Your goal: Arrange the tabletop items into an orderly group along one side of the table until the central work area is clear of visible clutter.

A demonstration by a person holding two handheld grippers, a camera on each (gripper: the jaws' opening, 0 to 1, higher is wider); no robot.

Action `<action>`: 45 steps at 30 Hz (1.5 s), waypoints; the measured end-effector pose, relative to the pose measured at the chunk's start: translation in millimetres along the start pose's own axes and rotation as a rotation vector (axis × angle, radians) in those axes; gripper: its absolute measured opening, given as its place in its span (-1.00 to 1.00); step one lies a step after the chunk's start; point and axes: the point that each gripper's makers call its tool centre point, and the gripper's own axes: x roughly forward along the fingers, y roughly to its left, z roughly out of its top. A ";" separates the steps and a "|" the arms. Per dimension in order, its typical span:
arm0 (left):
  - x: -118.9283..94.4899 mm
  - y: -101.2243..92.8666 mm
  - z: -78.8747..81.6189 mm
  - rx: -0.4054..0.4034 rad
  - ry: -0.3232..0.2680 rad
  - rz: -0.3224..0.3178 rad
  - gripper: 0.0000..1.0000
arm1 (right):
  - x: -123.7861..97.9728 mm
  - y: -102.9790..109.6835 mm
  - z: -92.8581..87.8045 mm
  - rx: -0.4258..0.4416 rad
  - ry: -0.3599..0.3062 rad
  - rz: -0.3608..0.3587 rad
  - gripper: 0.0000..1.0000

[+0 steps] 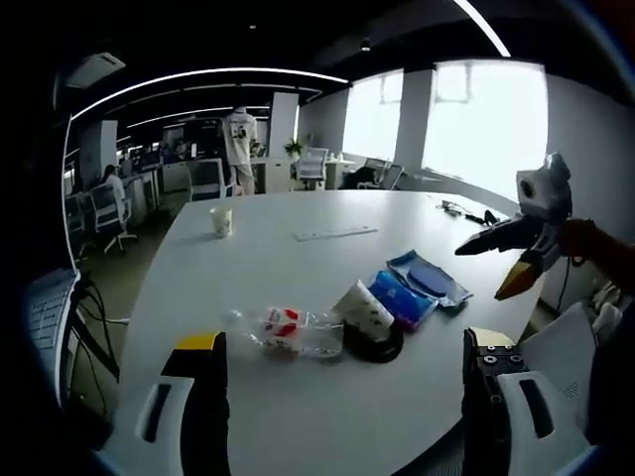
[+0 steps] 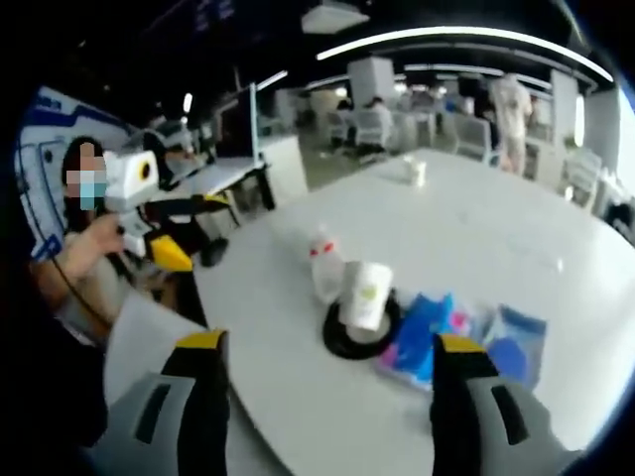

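Mostly clear plastic bottle [image 1: 288, 330] w/ red-white label, on side.

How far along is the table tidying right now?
Partly done: the bottle, tube on a black disc and blue packets sit clustered near one edge. Nothing is in hand; the left gripper and right gripper are open. Left: the paper cup and white strip farther across the table.

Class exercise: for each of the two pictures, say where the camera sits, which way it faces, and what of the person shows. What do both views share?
Left gripper view: rides the left gripper, facing across the white table toward windows; right gripper enters, person's sleeve behind it.
Right gripper view: rides the right gripper, facing the table from the other side; left gripper and hand show.
Shared: plastic bottle, tube, blue packets, paper cup.
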 end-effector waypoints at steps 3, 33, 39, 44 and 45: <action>2.8 2.6 -2.0 -0.001 0.003 -0.001 1.00 | 9.2 0.0 3.0 -0.013 0.000 0.012 0.59; 35.6 43.8 -17.1 -0.083 0.015 -0.002 0.98 | 85.5 12.8 24.1 -0.080 0.023 0.106 0.46; 41.5 51.9 -19.5 -0.114 0.003 0.005 0.97 | 98.5 14.5 32.3 -0.097 0.011 0.123 0.42; 48.3 60.1 -22.7 -0.141 0.000 0.016 0.93 | 108.6 15.2 32.8 -0.121 0.024 0.121 0.39; 49.9 62.5 -22.6 -0.140 0.000 0.023 0.92 | 110.0 16.3 33.3 -0.122 0.021 0.125 0.38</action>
